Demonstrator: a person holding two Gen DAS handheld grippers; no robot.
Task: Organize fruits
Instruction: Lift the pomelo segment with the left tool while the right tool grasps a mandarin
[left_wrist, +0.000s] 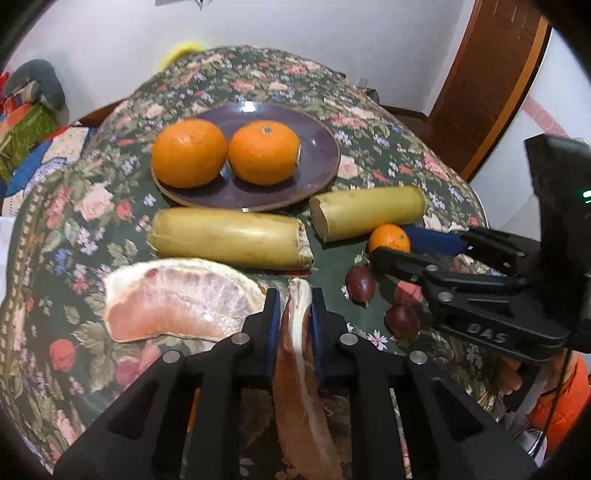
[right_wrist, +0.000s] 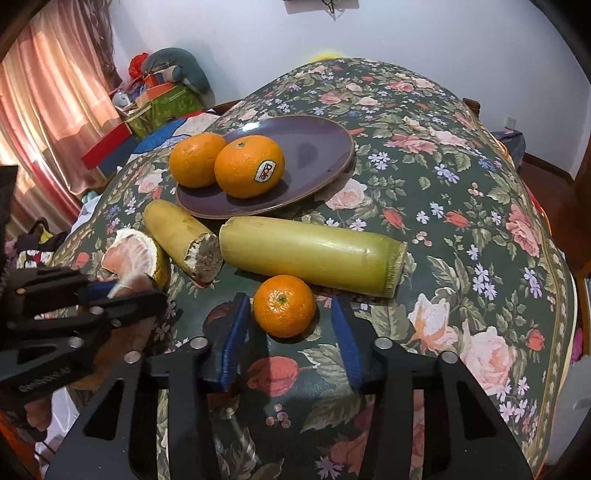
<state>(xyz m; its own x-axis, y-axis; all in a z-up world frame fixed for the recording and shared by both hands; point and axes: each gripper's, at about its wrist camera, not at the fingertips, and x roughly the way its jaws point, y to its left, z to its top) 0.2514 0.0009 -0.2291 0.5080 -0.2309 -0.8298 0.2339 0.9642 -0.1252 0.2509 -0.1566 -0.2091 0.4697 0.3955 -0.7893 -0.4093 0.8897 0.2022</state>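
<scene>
A purple plate (left_wrist: 317, 147) (right_wrist: 317, 144) holds two oranges (left_wrist: 189, 153) (right_wrist: 249, 166). Two yellow-green cane pieces (left_wrist: 229, 238) (right_wrist: 310, 254) lie in front of it. My left gripper (left_wrist: 293, 295) is shut on a pomelo wedge (left_wrist: 299, 369), held edge-on; it also shows at the left of the right wrist view (right_wrist: 122, 291). Another pomelo wedge (left_wrist: 177, 299) (right_wrist: 133, 254) lies on the cloth. My right gripper (right_wrist: 290, 314) (left_wrist: 400, 236) is open around a small orange (right_wrist: 284, 311) (left_wrist: 389, 238) on the table, fingers either side, apart from it.
Two dark purple fruits (left_wrist: 361, 284) (left_wrist: 402, 320) lie on the floral tablecloth (right_wrist: 461, 221) under my right gripper. Boxes and cushions (right_wrist: 162, 96) are piled beyond the table's far left. A wooden door (left_wrist: 491, 74) stands at the right.
</scene>
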